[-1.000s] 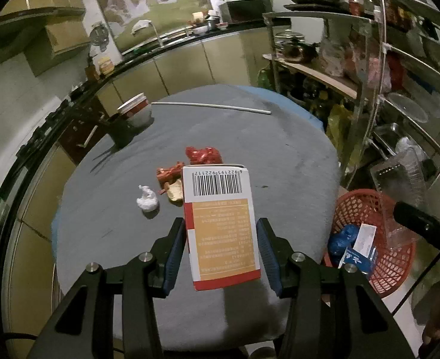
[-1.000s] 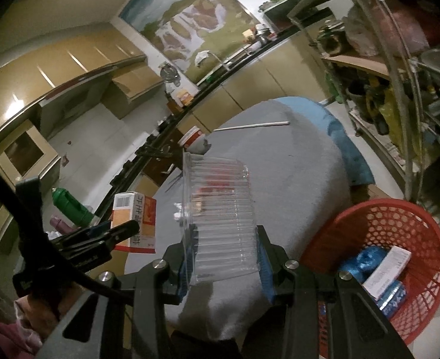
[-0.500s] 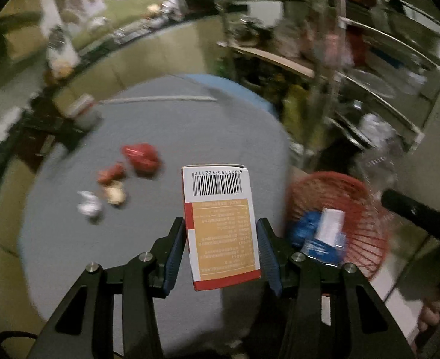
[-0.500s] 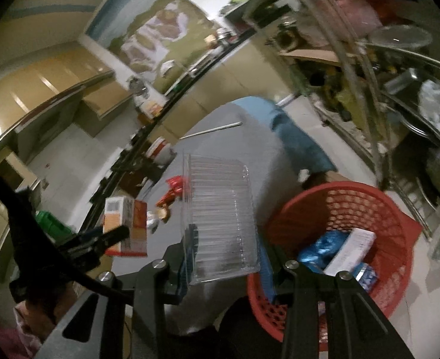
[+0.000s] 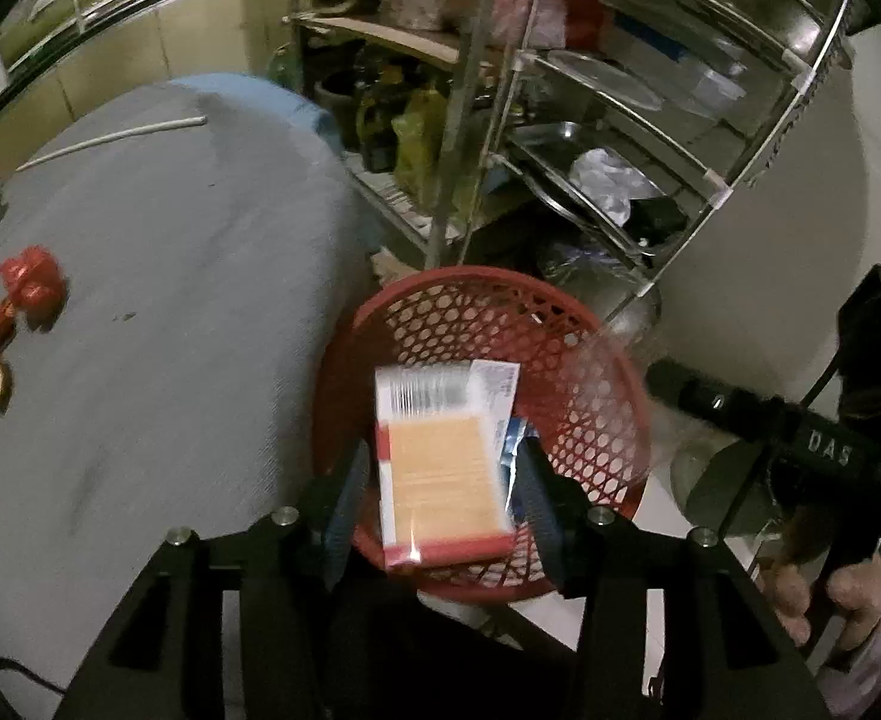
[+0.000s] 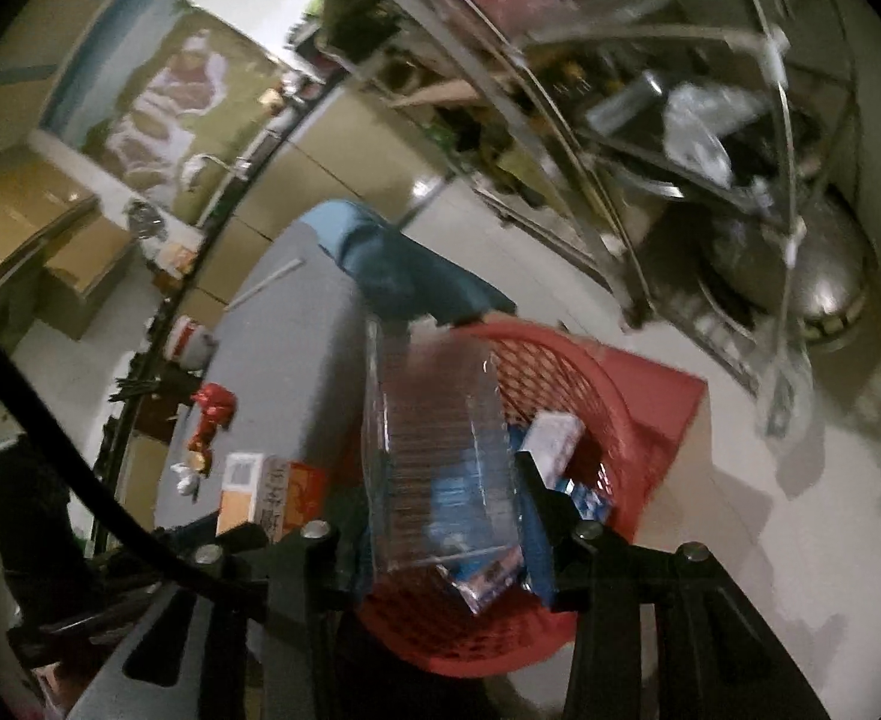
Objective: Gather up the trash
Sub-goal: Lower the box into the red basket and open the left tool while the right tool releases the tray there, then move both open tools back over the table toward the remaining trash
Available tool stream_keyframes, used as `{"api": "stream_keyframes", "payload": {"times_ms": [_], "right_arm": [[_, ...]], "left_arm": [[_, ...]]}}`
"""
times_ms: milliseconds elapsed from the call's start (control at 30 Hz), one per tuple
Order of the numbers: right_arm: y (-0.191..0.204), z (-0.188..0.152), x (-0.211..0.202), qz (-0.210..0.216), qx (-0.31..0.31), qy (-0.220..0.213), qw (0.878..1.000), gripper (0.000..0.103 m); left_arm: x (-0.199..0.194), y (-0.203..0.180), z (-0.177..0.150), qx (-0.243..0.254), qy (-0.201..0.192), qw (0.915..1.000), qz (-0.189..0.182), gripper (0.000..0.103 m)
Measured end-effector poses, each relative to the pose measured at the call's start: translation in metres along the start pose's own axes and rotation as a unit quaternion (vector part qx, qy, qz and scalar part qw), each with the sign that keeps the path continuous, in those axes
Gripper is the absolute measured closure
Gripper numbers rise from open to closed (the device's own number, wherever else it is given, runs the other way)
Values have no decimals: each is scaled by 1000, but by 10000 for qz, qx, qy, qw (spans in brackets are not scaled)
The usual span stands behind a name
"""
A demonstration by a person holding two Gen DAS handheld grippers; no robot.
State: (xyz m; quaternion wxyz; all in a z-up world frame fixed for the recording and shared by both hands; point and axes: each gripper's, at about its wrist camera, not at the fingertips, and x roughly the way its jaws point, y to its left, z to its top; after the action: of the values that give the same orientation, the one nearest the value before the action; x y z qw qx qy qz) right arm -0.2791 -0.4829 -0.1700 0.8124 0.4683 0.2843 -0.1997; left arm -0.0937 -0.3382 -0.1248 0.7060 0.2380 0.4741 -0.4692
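Note:
A red mesh basket [image 5: 482,312] stands on the floor beside the grey table [image 5: 170,300]. My left gripper [image 5: 440,456] points down over it. Its jaws are opening, and the white and orange carton [image 5: 440,480] sits blurred between them, with a gap at each pad. In the right wrist view my right gripper [image 6: 443,480] also hangs over the basket [image 6: 560,372]. Its jaws are opening too, and the clear ribbed plastic container [image 6: 434,420] is loose between the pads. A white box [image 6: 554,438] and blue packets lie inside the basket.
Red wrappers [image 5: 29,279], a crumpled white scrap [image 6: 187,480] and a thin white stick [image 5: 110,135] lie on the table. A metal rack [image 5: 620,120] full of pans and bags stands just behind the basket. A person's hand [image 5: 824,594] holds the right gripper.
Both grippers swung off the table to above the basket and tipped downward. Both pairs of jaws widened, and the carton and the clear container came loose from the pads.

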Motion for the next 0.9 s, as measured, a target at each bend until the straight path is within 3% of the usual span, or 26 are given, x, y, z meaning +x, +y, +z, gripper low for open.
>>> {"api": "stream_keyframes", "payload": {"times_ms": [33, 67, 167, 267, 467, 600, 733, 900], "right_arm": [[-3, 0, 4, -9, 131, 100, 9999, 40], [-6, -1, 7, -39, 231, 163, 9996, 38], [-13, -1, 11, -19, 375, 228, 9990, 38], [-10, 0, 4, 17, 330, 32, 9994, 38], [11, 1, 1, 267, 58, -130, 9995, 38], [38, -3, 6, 463, -360, -107, 9982, 38], [77, -10, 14, 564, -986, -78, 9935, 38], [127, -24, 29, 716, -1515, 107, 9858, 38]], "left_arm": [[1, 0, 1, -15, 12, 10000, -42, 45], [0, 3, 2, -51, -18, 10000, -77, 45], [-10, 14, 1, -116, -112, 9999, 26, 45], [-20, 28, -5, -185, -219, 9994, 209, 45], [-49, 62, -35, -358, -428, 9928, 1056, 45], [-80, 90, -68, -540, -728, 9810, 1717, 44], [-116, 125, -100, -959, -1045, 9630, 2292, 44], [-159, 161, -130, -1541, -1397, 9398, 2713, 44]]}}
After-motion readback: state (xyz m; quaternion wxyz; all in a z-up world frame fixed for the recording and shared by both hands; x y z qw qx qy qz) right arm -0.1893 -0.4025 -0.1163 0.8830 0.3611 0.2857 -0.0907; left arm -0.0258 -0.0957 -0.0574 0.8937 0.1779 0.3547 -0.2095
